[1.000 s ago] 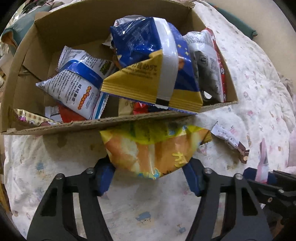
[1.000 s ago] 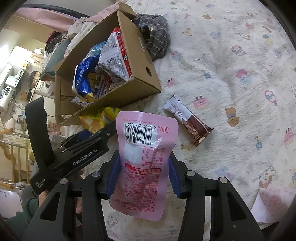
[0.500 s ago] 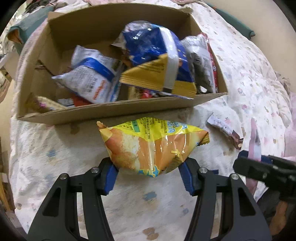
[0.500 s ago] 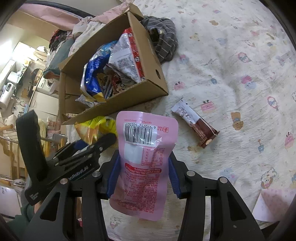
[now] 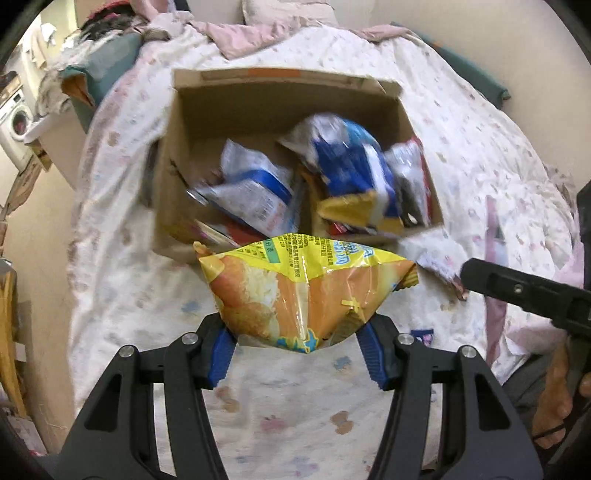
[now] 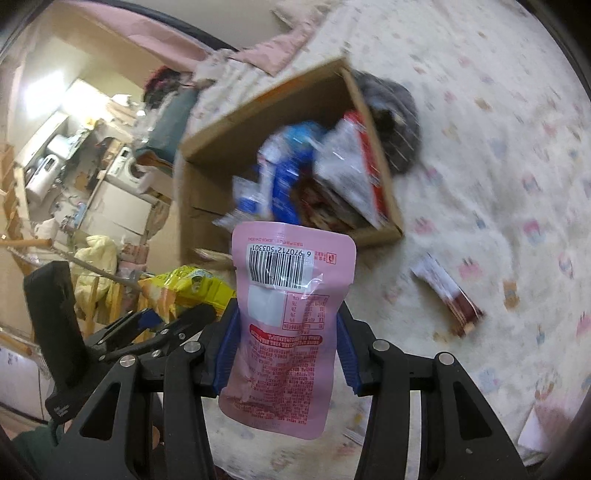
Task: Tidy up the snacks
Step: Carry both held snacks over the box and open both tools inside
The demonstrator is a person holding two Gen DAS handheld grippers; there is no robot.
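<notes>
Cardboard box (image 5: 280, 107) sits on the bed (image 5: 461, 147), open and holding several snack packets. Left gripper (image 5: 295, 343) has its fingers clamped on a yellow bag (image 5: 303, 291), held clear of the bedding just before the box. Right gripper (image 6: 282, 354) has its fingers clamped on a pink pouch (image 6: 288, 317); a bar (image 6: 447, 295) lies on the bed beside the box.

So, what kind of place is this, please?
Most likely a bedroom in a home: the cardboard box sits on a bed with a patterned sheet and pink blanket; a washing machine stands beyond.
</notes>
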